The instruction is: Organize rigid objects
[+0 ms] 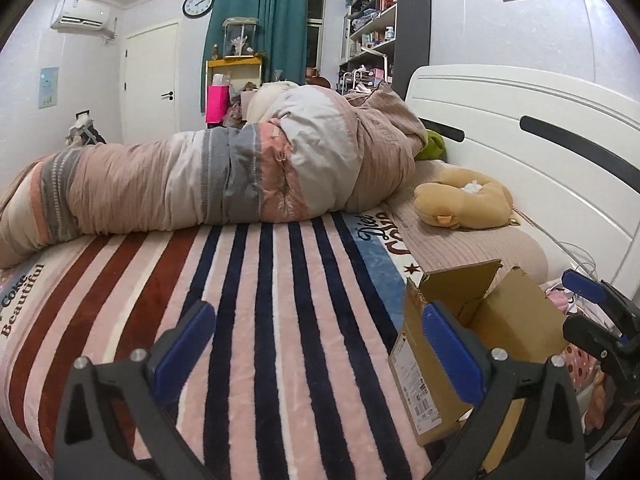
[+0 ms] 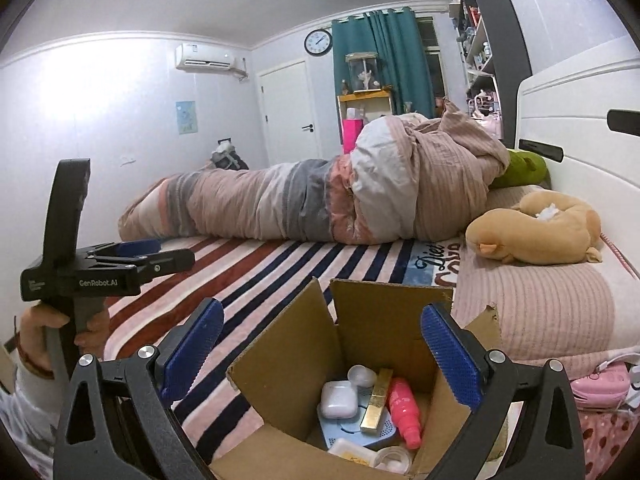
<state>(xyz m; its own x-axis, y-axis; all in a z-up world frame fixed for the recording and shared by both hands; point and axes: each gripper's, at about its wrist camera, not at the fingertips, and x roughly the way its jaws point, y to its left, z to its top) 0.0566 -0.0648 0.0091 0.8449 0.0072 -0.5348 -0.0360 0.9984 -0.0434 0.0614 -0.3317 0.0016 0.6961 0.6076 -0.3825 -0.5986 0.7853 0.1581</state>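
Note:
An open cardboard box (image 2: 376, 320) stands on the striped bed cover; in the left wrist view the box (image 1: 516, 320) sits at the lower right. Inside it lie a white earbud case (image 2: 338, 400), a gold bar-shaped item (image 2: 378, 402), a pink bottle (image 2: 406, 408), a light blue flat item (image 2: 384, 430) and small white containers. My right gripper (image 2: 320, 350) is open and empty above the box's near side. My left gripper (image 1: 316, 350) is open and empty over the striped cover, left of the box; it also shows in the right wrist view (image 2: 156, 254).
A rolled quilt (image 1: 208, 176) lies across the bed behind. A tan plush toy (image 1: 464, 200) and a green plush (image 2: 520, 168) rest by the white headboard (image 1: 520, 128). Pink items (image 2: 600, 388) lie right of the box. Shelves (image 1: 376, 28) stand at the back.

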